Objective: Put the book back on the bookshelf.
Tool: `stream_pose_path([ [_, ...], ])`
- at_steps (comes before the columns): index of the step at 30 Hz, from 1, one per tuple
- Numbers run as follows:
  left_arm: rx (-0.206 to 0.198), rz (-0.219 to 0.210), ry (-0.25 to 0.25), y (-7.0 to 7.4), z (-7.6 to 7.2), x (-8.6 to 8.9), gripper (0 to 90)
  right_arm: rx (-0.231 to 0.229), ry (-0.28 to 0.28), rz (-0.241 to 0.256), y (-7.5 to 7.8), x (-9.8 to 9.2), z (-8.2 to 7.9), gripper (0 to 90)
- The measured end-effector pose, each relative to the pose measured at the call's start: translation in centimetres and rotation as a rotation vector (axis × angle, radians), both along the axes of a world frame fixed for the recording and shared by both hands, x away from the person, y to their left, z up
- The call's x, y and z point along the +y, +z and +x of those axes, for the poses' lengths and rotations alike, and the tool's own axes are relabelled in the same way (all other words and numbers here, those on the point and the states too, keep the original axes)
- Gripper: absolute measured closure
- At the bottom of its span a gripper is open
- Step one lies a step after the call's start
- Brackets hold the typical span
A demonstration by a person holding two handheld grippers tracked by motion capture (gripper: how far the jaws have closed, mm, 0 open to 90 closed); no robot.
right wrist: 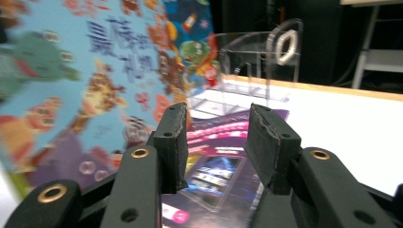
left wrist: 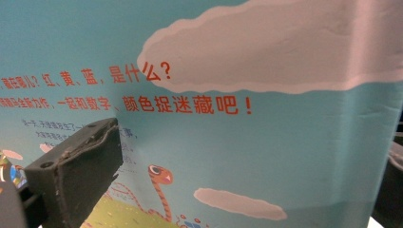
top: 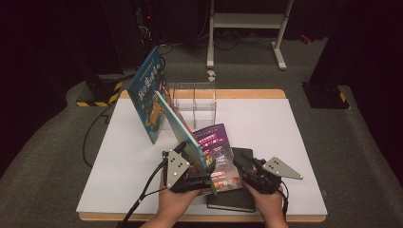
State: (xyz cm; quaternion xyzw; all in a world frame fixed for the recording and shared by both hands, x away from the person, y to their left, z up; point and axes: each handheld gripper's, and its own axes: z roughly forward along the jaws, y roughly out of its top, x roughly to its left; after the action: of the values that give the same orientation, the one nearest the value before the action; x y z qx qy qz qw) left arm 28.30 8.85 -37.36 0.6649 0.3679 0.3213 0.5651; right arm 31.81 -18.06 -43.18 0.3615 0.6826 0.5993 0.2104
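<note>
Teal picture book, thin and glossy, held tilted on edge above the near middle of the counter; back cover with red characters, a white cloud shape and a cartoon snake, close up in the left gripper view. Left claw clamped on that book's lower edge, one black padded jaw pressed against the cover. Second picture book, blue with cartoon figures, standing steeply tilted just behind the first. Purple magazine, glossy, lying flat on a black notebook, matte, rectangular. Four flat printed items in all: two upright, two lying. Right claw held apart above the purple magazine, gripping nothing; gap between its two black jaws plain in the right gripper view. Clear acrylic rack at the far side of the white counter, divided by upright plates into slots; no book seen in them. Two hands, one on each gripper.
</note>
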Motion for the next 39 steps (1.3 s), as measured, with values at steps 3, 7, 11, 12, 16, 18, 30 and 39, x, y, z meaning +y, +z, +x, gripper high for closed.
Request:
stream_pose_path([
  [3, 0.002, 0.009, -0.002, 0.0, -0.1, 0.2, 0.0, -0.003, -0.014, 0.017, -0.3, -0.5, 0.1, 57.7],
  [7, 0.006, 0.015, -0.003, 0.0, -0.2, 0.6, 0.0, 0.011, -0.021, 0.038, -1.1, -1.0, 0.0, 57.9],
  [11, 0.018, 0.027, -0.006, 0.0, -0.2, 1.0, 0.0, 0.027, -0.023, 0.039, -1.6, -1.2, -0.1, 57.9],
  [12, 0.020, 0.033, -0.009, 0.0, -0.2, 1.2, 0.0, 0.031, -0.025, 0.040, -1.6, -1.3, -0.2, 58.0],
  [16, 0.027, 0.035, -0.018, 0.0, -0.2, 1.9, 0.4, 0.030, -0.034, 0.033, -1.8, -1.5, -0.2, 58.1],
  [18, 0.027, 0.037, -0.020, -0.1, -0.2, 2.2, 1.3, 0.032, -0.039, 0.036, -1.8, -1.6, -0.2, 58.2],
  [30, 0.030, 0.046, -0.054, -0.5, -0.6, 4.0, 5.9, 0.045, -0.039, 0.035, -2.1, -1.5, -0.1, 58.6],
  [39, 0.025, 0.045, -0.059, -0.7, -0.8, 4.5, 7.8, 0.049, -0.036, 0.039, -2.2, -1.4, -0.1, 58.9],
])
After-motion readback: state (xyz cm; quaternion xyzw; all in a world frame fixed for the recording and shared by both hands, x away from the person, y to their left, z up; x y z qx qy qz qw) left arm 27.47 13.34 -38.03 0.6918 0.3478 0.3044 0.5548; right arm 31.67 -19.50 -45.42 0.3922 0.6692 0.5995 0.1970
